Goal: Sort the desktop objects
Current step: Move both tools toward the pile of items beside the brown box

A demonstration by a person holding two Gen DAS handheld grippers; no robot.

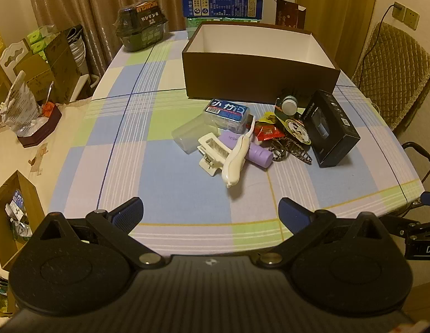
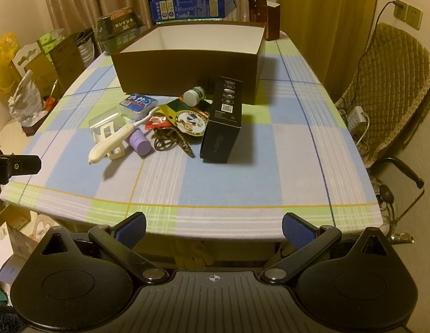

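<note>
In front of you a small heap of desktop objects lies on the blue, green and lilac checked tablecloth (image 1: 165, 183), just before the dark brown open cardboard box with white inside walls (image 1: 259, 80). The clear plastic pack with a blue label (image 1: 227, 113) bears white Chinese characters and a small barcode. The black rectangular carton (image 2: 221, 123) shows a white QR code and a row of small round pictures on its upper face; its fine print is too small to read. A round sticker card with a cartoon animal (image 2: 191, 122) lies against it, beside a red snack wrapper (image 2: 158, 122) and a small bottle with a white cap (image 2: 193, 95). On the nearer side you see a cream ribbed plastic handle (image 2: 112, 145) resting across a cream hair claw (image 1: 212, 149), a lilac cylinder (image 1: 255, 152), a clear plastic case (image 1: 190, 134) and a brown patterned cord (image 2: 170, 141). Behind the box stands a blue carton with printed tables (image 1: 223, 5). Your left gripper (image 1: 210, 211) and your right gripper (image 2: 213, 229) both hover at the near table edge with the jaws wide apart and nothing between them.
</note>
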